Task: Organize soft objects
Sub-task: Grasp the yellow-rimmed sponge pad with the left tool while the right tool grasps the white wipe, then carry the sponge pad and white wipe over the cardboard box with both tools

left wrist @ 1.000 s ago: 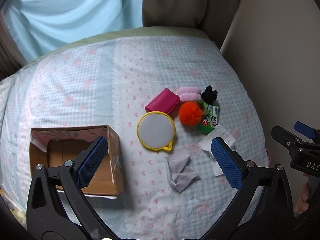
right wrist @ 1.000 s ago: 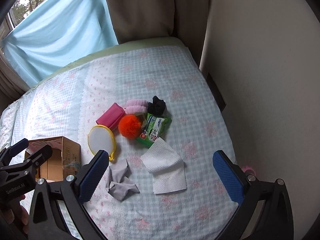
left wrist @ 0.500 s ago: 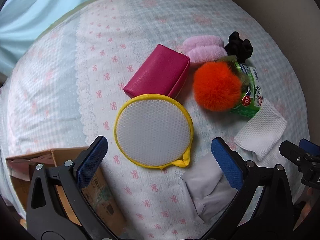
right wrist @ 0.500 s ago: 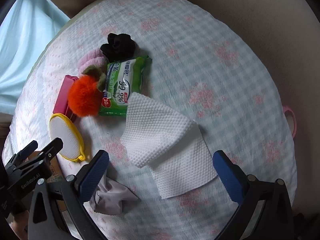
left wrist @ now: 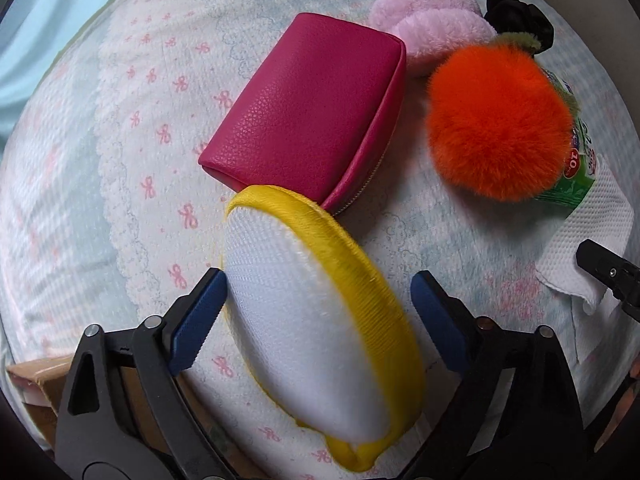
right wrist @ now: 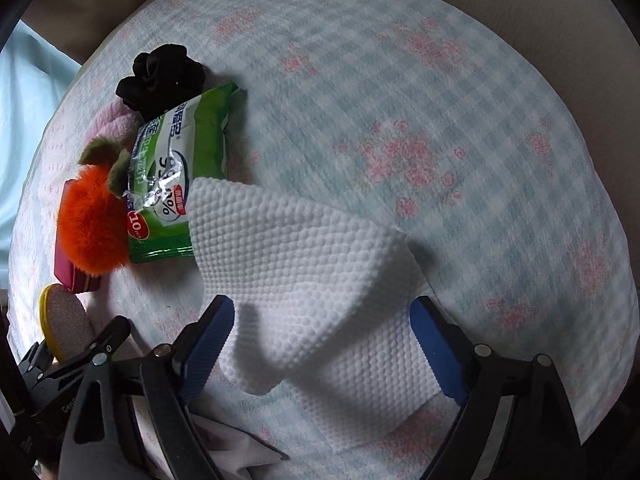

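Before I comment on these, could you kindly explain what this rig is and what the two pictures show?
There is no robot: a person holds two hand-held grippers, each with a fisheye camera looking along its blue-padded fingers. The left gripper straddles a yellow-rimmed sponge that stands tilted up on the bed; whether it is squeezed yet is unclear. The right gripper straddles a white wipe in the same way. Beyond lie a pink pouch, an orange pompom, a green packet, a black scrunchie and a pink fluffy item.
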`<state>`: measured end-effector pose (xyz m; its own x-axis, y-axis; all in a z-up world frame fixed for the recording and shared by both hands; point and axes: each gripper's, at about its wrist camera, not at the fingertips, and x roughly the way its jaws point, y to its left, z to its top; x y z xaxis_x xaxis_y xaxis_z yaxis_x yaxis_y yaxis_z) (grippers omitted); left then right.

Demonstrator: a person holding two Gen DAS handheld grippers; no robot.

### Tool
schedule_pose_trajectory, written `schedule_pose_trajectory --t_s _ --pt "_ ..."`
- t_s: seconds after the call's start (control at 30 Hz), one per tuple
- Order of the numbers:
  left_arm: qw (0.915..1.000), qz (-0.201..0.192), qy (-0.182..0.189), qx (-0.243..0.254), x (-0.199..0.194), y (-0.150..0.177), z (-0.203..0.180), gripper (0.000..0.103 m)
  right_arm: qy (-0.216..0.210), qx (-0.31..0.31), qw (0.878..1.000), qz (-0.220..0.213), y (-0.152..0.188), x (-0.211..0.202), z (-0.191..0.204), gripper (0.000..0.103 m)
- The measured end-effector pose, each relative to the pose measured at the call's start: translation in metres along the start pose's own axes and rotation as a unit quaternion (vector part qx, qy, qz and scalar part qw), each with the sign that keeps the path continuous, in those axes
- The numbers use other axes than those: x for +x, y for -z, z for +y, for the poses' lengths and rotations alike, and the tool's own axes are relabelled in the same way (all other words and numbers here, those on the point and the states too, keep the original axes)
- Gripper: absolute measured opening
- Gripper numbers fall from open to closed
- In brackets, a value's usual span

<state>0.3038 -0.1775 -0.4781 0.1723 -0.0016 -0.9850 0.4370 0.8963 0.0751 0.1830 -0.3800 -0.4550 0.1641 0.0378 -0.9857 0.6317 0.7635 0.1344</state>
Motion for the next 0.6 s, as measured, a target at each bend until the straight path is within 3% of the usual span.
schedule_pose_trajectory --t_s 0.1,0.27,0.33,0.6 --pt "0.9997 -0.002 0.009 -0.021 0.0 -0.004 0.01 0.072 0.019 -0.003 1.0 -0.005 0.0 -0.001 0.0 0.067" --pt "0.999 -0.001 0.002 -0.045 -0.006 -0.005 0.028 0.03 0.027 0.002 1.0 -0.014 0.004 -0.011 -0.009 0.04" --pt "0.9982 0.004 0.006 -0.06 -0.007 -0.006 0.038 0.02 0.02 0.007 1.0 -0.015 0.004 -0.015 -0.011 0.033" --pt "0.9958 -0.006 0.018 -0.09 -0.022 -0.004 0.054 0.014 0.008 0.003 1.0 -0.025 0.007 -0.04 -0.012 0.019"
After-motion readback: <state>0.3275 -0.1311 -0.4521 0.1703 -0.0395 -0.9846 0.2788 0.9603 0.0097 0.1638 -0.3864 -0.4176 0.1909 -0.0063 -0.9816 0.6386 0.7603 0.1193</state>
